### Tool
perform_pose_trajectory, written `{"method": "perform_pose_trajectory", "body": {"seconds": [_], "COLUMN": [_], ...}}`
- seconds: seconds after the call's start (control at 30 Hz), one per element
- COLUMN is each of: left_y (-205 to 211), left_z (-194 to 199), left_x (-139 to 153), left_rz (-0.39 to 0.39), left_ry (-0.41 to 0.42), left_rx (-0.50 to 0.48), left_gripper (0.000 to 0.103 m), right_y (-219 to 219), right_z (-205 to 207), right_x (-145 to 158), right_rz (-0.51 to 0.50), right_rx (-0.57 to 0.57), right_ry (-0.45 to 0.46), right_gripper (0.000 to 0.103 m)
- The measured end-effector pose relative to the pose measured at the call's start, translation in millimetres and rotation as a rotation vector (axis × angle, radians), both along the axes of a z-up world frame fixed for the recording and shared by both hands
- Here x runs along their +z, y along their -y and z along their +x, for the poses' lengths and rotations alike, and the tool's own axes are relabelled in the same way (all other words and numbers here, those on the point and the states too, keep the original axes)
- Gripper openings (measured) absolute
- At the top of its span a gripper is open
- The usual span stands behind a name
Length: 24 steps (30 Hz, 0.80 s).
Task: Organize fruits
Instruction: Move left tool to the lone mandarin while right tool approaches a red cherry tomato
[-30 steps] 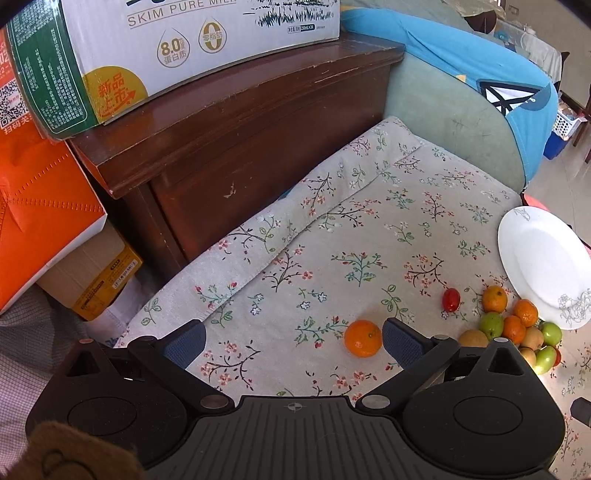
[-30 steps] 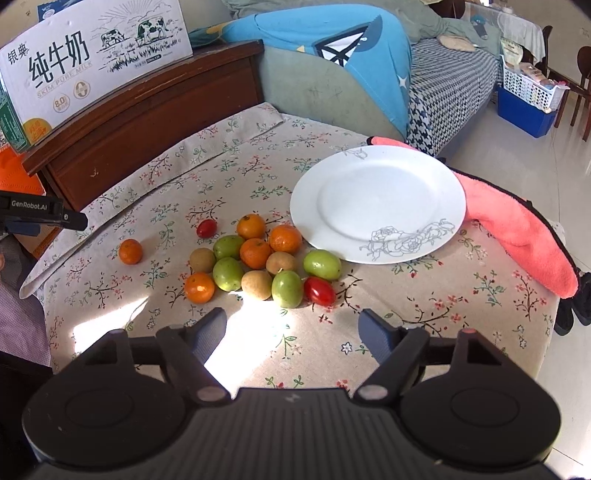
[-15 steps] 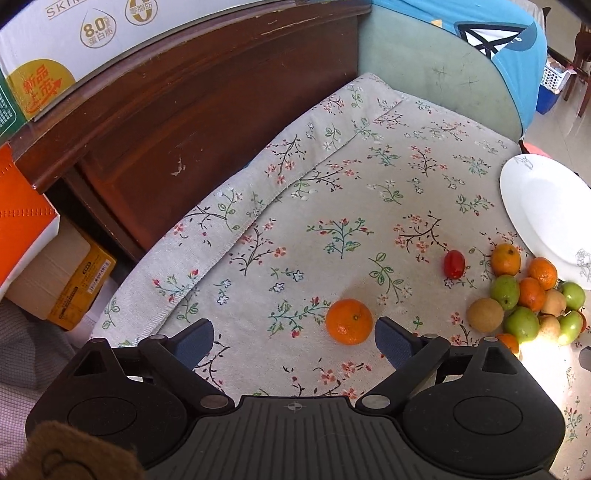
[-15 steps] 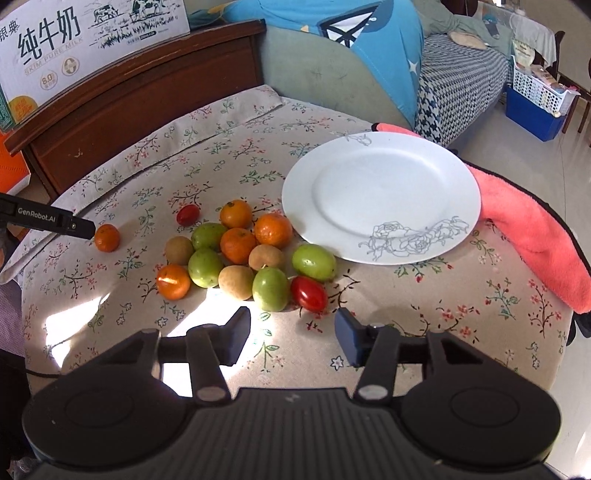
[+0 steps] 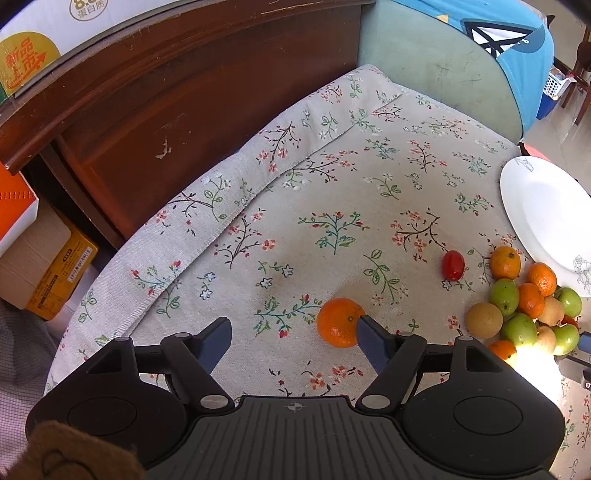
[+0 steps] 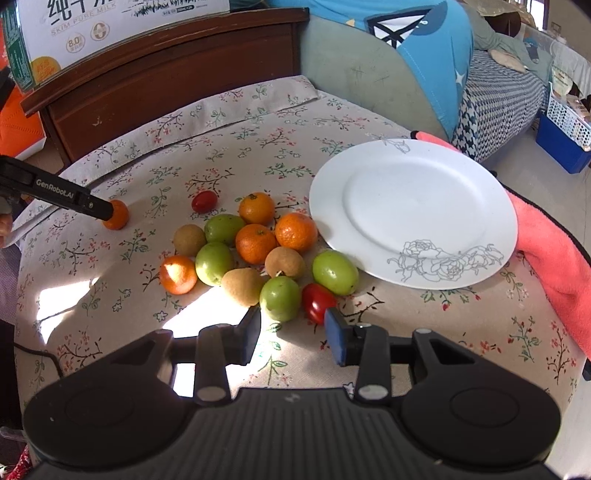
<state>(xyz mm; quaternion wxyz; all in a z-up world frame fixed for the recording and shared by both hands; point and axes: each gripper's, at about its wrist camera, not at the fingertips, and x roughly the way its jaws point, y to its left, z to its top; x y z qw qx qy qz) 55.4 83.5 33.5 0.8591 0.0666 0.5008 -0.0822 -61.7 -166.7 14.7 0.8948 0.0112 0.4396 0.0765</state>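
left gripper (image 5: 293, 334): jaws have just been closing in but there's a wide gap between them yet. The right-hand blue pad is right up against the lone round orange mandarin (image 5: 340, 322); the left pad sits on bare cloth, well clear. So nothing's actually gripped.

right gripper (image 6: 291, 325): also just been closing, down to a fairly narrow gap now. The glossy red cherry tomato (image 6: 318, 302) sits just past the right fingertip and a round green fruit (image 6: 279, 297) just past the left one. Neither is pinched between the pads, as far as I can see.

lone mandarin: off on its own at the left side of the table, well apart from the pile. From the right wrist view, the left gripper's black finger tip is touching it.

fruit pile (image 6: 255, 251): mandarins, green fruits and brownish ones bunched together mid-table, just left of the plate. A second small red tomato (image 6: 204, 201) sits at the far left edge of the bunch.

white round plate with a grey flower drawing (image 6: 413, 210): right of the pile, no fruit on it.

floral tablecloth (image 5: 332, 206): covers the whole table.

pink fluffy towel (image 6: 550, 251): at the right edge, beside the plate.

dark wooden cabinet (image 5: 177, 92): on the far side, with a milk carton box (image 6: 110, 26) on top.
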Motion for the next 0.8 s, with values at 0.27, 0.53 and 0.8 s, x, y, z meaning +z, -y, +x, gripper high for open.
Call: {"method": "perform_pose_trajectory", "body": {"seconds": [0.27,0.53,0.8], "left_y": [4,8,20], "left_z": [0,0,-1], "left_x": [-3,-6,-16], "left_rz": [-0.006,-0.009,-0.009], "left_ry": [-0.011,-0.009,-0.020], "left_rx": [-0.017,-0.044,-0.088], "left_gripper": [0.075,0.075,0.051], "right_y": [4,7,23], "right_z": [1,0,1], "right_x": [5,12,13], "right_rz": [-0.053,-0.017,-0.015], "right_rx": [0.024,0.067,-0.004], "right_ry": [0.011,0.004,0.003], "right_gripper": [0.038,0.037,0.036]}}
